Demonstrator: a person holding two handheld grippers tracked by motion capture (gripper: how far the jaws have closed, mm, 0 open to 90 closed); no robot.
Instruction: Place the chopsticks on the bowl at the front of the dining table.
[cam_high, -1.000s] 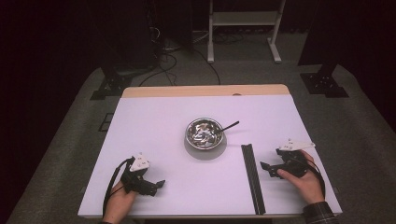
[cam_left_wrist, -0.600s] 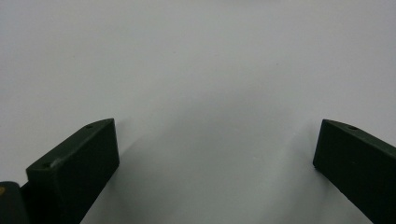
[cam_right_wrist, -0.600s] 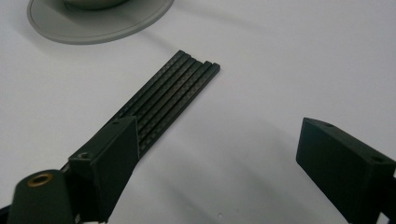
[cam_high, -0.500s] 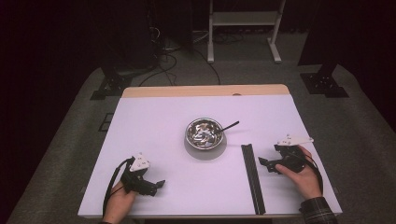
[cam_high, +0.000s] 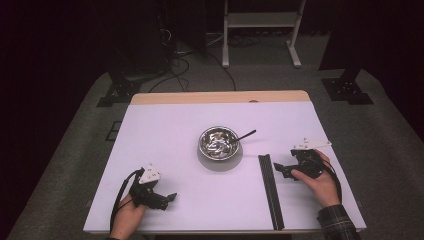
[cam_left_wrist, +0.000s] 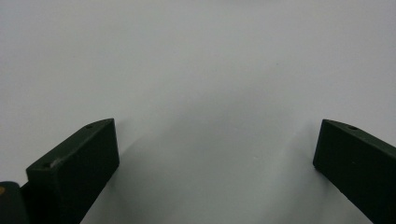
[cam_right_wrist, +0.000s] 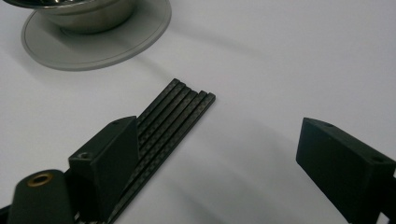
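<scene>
Covering the table (cam_high: 165, 140), a white sheet; dark room around

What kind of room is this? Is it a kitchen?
Probably not a kitchen; it looks more like a lab or recording studio. The white table stands on grey carpet among dark stands and floor cables, and a person holds a hand-held gripper near black sticks.

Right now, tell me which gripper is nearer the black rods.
The right gripper: its open jaws point at the black rods right beside them. The left gripper sits far across the table, over bare surface.
</scene>
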